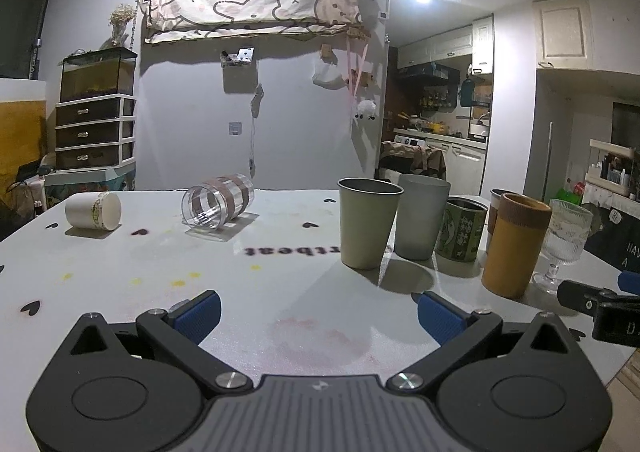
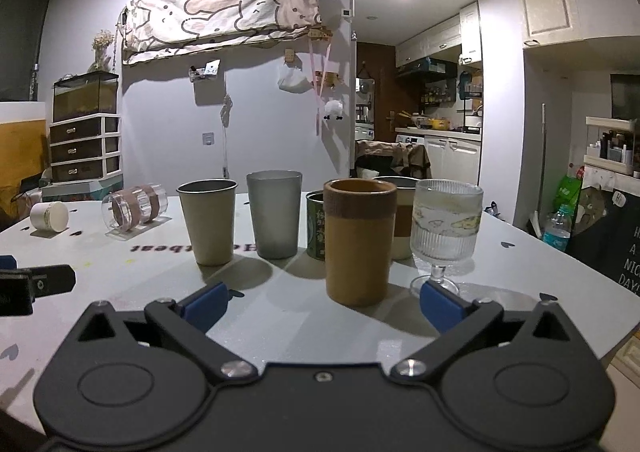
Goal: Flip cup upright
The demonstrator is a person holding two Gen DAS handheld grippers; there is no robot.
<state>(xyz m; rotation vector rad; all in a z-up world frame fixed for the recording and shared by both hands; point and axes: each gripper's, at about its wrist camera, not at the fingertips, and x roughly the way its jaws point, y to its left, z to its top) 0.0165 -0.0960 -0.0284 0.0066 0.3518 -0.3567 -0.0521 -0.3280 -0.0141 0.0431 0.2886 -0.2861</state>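
A clear glass cup with brown bands [image 1: 218, 207] lies on its side on the white table, mouth toward me; it also shows in the right wrist view [image 2: 134, 211]. A white paper cup [image 1: 93, 210] lies on its side further left, and shows in the right wrist view [image 2: 49, 216] too. My left gripper [image 1: 318, 316] is open and empty, low over the table, well short of both cups. My right gripper [image 2: 324, 306] is open and empty, just in front of an upright orange-brown cup [image 2: 358, 242].
Several upright cups stand in a cluster: a beige metal cup [image 1: 368, 221], a grey frosted cup [image 1: 420, 217], a green printed cup [image 1: 464, 230], the orange-brown cup [image 1: 514, 244] and a ribbed stemmed glass [image 1: 566, 238]. The table edge [image 2: 568, 252] falls off at right.
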